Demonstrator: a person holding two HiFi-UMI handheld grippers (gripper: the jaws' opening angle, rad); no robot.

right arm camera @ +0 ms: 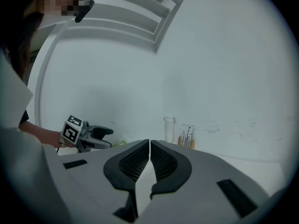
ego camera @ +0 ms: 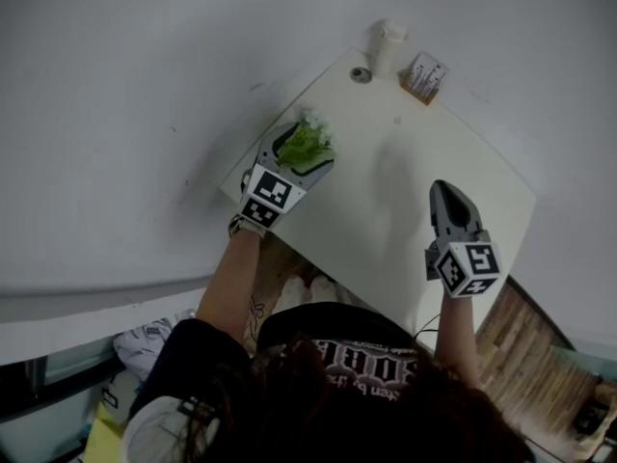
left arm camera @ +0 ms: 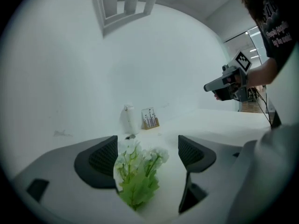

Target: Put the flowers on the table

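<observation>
The flowers [left arm camera: 138, 183] lie on the tabletop [ego camera: 405, 181], upper left of centre in the head view, between the released, wide-apart jaws of the left claw [left arm camera: 147, 155]. The right claw [right arm camera: 149, 161] is clenched on nothing. The flowers appear light, soft and crushable: grasp the green stems, not the white blooms.

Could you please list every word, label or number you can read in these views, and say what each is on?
White print on the person's black T-shirt: upside down and blurred, not readable.
Small card in a wooden holder: dark marks, too small to read.
Black-and-white marker cubes: square patterns only, no words.
Tall white bottle: no label visible.
</observation>
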